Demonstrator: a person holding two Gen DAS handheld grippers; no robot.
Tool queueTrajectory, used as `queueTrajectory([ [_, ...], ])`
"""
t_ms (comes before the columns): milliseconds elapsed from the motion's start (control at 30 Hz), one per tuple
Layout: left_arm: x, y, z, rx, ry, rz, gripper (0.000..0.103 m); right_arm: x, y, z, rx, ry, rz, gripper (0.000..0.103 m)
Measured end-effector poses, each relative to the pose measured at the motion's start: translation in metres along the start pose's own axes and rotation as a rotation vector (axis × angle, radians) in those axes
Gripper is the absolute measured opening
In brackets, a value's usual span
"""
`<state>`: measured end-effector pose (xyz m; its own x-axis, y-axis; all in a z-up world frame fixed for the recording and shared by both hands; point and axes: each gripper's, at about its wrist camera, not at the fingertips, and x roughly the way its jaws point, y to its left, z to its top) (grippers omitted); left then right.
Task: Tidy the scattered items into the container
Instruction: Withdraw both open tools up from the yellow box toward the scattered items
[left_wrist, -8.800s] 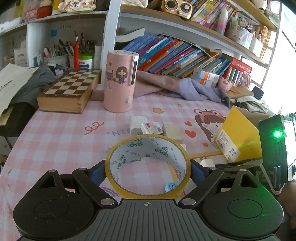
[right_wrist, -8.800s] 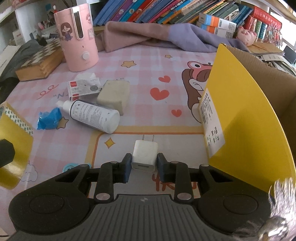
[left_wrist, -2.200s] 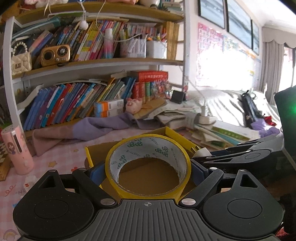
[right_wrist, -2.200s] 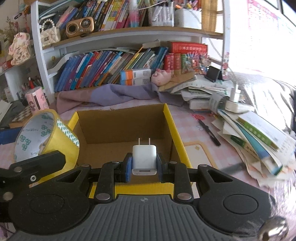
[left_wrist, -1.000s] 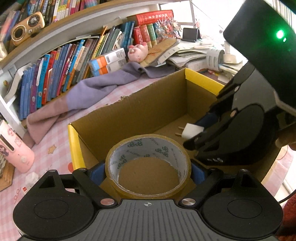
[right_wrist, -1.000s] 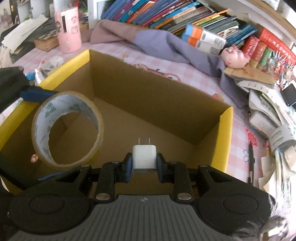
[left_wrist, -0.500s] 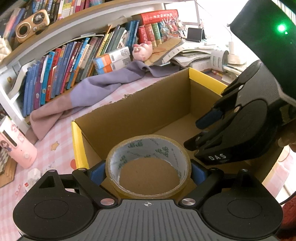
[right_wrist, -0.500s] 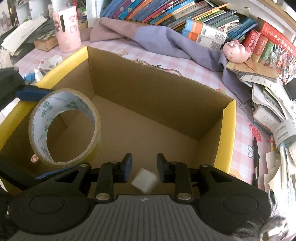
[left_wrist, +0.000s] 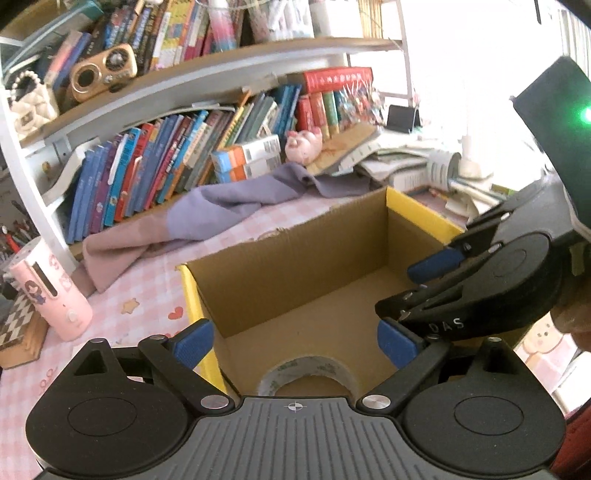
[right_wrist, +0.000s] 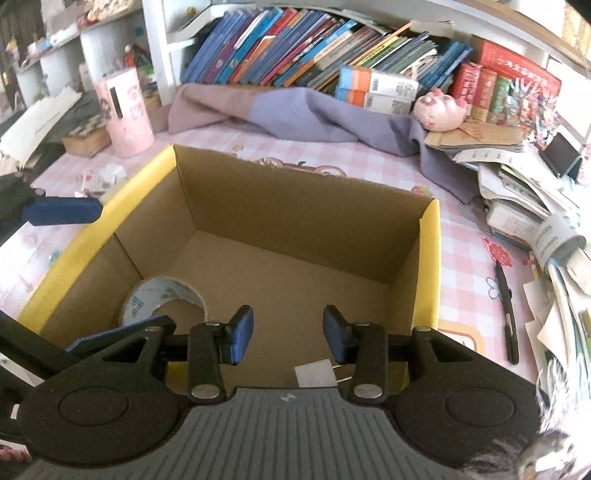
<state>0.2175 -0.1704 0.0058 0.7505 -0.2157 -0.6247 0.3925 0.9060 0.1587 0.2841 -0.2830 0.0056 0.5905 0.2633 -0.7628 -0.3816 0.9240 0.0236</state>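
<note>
The cardboard box with yellow rims (right_wrist: 430, 258) stands open below both grippers. A roll of yellow tape (right_wrist: 162, 299) lies on the box floor at the near left, also seen as the tape roll (left_wrist: 308, 374) just under my left gripper (left_wrist: 295, 343). That gripper's jaws are opening wide, with nothing between them. A white charger plug (right_wrist: 316, 373) rests on the box floor beneath my right gripper (right_wrist: 288, 338). The right jaws are opening too, and the gap between them is empty.
Small scattered items (right_wrist: 103, 177) lie on the pink checked tablecloth left of the box. A pink cylinder (left_wrist: 51, 291) and a chessboard box (left_wrist: 18, 332) stand further left. A purple cloth (right_wrist: 314, 110) lies behind the box; a pen (right_wrist: 506, 306) and paper stacks (right_wrist: 535, 206) lie to its right.
The tape roll has left my left gripper and now lies in the box. The charger dropped from my right gripper onto the box floor. Both grippers rose a little and opened.
</note>
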Motion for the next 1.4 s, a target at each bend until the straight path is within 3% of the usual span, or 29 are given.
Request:
queueTrajectory([
  [267, -0.032, 0.016, -0.007, -0.044, -0.070, -0.040, 0.097, -0.033, 0.015, -0.008, 0.095, -0.094, -0.041, 0.043],
  [533, -0.066, 0.041, -0.027, -0.114, -0.173, -0.055, 0.097, -0.063, 0.044, -0.022, 0.177, -0.202, -0.183, 0.043],
  [833, -0.099, 0.067, -0.065, -0.149, -0.192, -0.091, 0.097, -0.089, 0.093, -0.046, 0.236, -0.285, -0.293, 0.044],
  [1067, -0.123, 0.087, -0.100, -0.169, -0.163, -0.106, 0.097, -0.099, 0.139, -0.075, 0.270, -0.275, -0.340, 0.048],
  [1400, -0.149, 0.110, -0.142, -0.163, -0.123, -0.073, 0.097, -0.098, 0.201, -0.104, 0.267, -0.225, -0.326, 0.052],
])
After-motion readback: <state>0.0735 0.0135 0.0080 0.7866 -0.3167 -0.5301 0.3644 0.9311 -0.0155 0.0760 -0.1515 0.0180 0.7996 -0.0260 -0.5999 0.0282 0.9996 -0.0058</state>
